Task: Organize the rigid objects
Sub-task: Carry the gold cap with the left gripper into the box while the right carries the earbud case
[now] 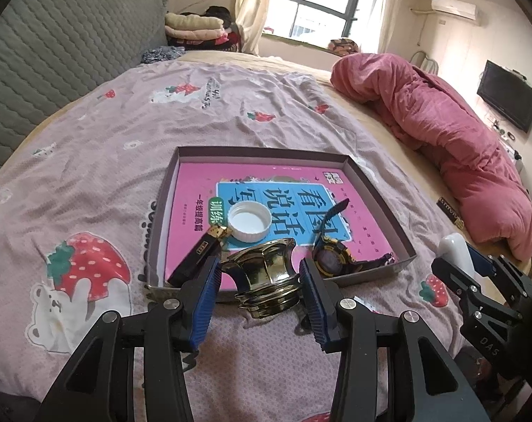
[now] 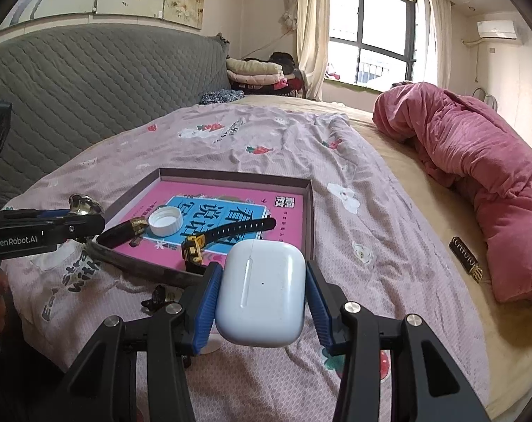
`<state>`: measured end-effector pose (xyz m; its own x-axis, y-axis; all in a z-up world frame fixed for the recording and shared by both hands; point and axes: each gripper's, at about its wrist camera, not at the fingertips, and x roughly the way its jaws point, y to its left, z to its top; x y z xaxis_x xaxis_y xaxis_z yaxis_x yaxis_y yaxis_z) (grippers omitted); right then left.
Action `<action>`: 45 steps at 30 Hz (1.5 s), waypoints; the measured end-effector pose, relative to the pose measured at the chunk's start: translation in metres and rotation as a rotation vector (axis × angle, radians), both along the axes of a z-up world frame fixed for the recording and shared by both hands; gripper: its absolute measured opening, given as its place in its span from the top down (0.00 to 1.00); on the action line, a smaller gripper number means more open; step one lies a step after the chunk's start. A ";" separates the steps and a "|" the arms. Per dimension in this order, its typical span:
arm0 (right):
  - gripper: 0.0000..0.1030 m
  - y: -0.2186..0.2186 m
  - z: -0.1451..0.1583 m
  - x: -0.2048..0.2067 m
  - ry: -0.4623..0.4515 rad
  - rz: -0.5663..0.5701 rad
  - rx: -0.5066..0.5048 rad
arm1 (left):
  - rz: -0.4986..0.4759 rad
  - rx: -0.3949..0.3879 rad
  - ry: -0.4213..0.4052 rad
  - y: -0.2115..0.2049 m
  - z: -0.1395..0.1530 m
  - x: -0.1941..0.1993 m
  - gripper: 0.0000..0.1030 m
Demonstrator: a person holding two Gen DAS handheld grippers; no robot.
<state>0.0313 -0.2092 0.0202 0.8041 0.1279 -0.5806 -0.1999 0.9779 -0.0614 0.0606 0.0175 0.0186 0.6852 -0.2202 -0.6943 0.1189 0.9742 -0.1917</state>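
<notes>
Well — strawberry-print bedspread (image 1: 132,133), pink quilt (image 2: 476,161) beside.

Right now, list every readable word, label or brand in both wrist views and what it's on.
"GenRobot.AI": side of the left gripper.
"DAS": black body of the right gripper.
"看图说话写话" and "训练", upside down: pink and blue book cover in the shallow cardboard box.
"with", partly "Stra": pink strawberry-print bedsheet.
Small print on the cover and the black and gold bar: too small.
</notes>
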 end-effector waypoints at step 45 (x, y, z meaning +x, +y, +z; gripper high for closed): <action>0.54 0.001 0.001 0.049 -0.032 -0.008 0.001 | 0.016 0.014 0.015 -0.020 -0.023 0.059 0.54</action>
<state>0.0799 -0.2078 0.0211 0.8231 0.1215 -0.5547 -0.1896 0.9796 -0.0668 0.1200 -0.0028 -0.0044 0.6777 -0.1998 -0.7077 0.1004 0.9785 -0.1801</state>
